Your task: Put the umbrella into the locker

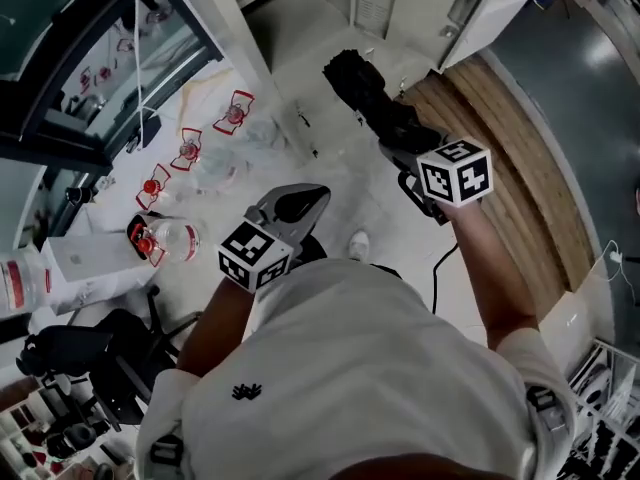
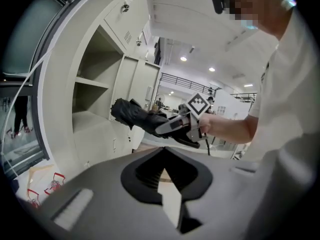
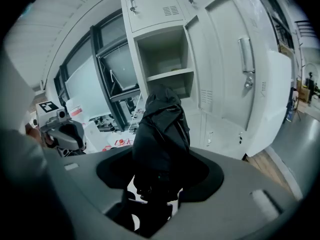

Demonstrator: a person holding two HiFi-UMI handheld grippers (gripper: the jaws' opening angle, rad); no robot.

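Note:
A folded black umbrella (image 1: 365, 88) sticks forward from my right gripper (image 1: 397, 146), whose jaws are shut on its lower end. In the right gripper view the umbrella (image 3: 160, 134) rises from between the jaws (image 3: 152, 196) and points at the open locker compartment (image 3: 165, 59), which has a shelf inside. My left gripper (image 1: 318, 196) is held lower and to the left, shut with nothing in it. In the left gripper view (image 2: 162, 166) the umbrella (image 2: 132, 115) hangs just short of the open locker (image 2: 92, 99), about level with its lower shelf.
The locker's door (image 3: 227, 69) stands swung open to the right. Several water bottles with red labels (image 1: 190, 150) lie on the pale floor at the left, next to a window frame. A wooden floor strip (image 1: 515, 158) runs on the right, and a black chair (image 1: 120, 363) stands behind at the left.

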